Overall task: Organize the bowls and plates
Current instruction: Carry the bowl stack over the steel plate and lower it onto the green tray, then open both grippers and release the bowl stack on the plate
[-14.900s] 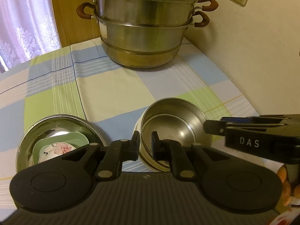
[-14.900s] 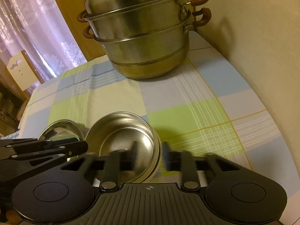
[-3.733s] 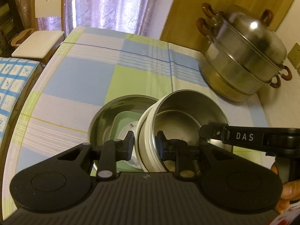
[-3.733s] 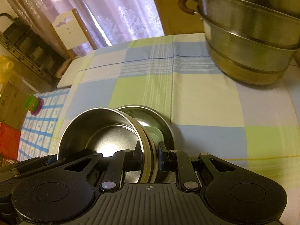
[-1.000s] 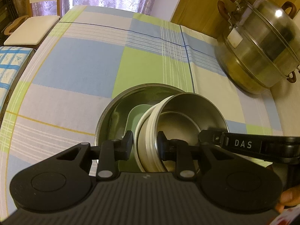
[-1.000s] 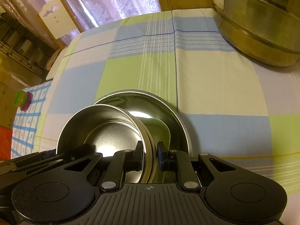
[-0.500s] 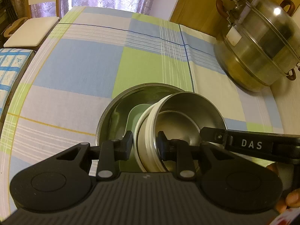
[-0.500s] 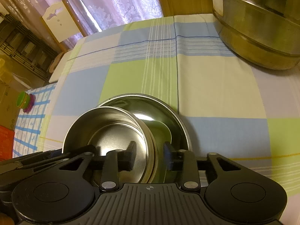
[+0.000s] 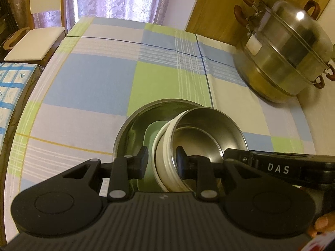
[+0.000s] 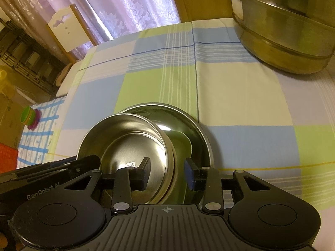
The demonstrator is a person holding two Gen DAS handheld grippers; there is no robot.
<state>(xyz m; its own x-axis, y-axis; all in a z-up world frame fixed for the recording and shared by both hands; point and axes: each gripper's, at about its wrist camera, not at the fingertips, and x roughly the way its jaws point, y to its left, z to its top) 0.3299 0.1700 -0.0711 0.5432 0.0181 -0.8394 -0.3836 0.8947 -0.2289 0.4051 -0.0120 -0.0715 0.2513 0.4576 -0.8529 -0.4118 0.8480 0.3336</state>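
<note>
My left claw (image 9: 162, 159) is pinching the near rim of the steel bowl (image 9: 206, 135), 1 pad outside on its white band and 1 inside. My right claw (image 10: 167, 172) straddles the same bowl's rim on the opposite side, but its pads stand clear of the metal, spread with a gap on each side.

The steel bowl sits tilted inside the big steel basin (image 9: 136, 129), leaning toward 3 o'clock in the left view, and under it lies a pale green dish (image 9: 155, 130) on the basin's floor. The basin rests on the checked tablecloth (image 9: 90, 79) near the table's front edge. The 2-tier steamer pot (image 9: 280, 48) stands at 1 o'clock, well apart from the stack.

As I judge it, the nesting is nearly done: dish, bowl and basin are gathered in 1 pile. What is left is to let the bowl settle flat on the green dish, release my left grip and draw both claws away. I can see no other loose plates or bowls on the cloth, though the near edge is hidden by my own claws.
</note>
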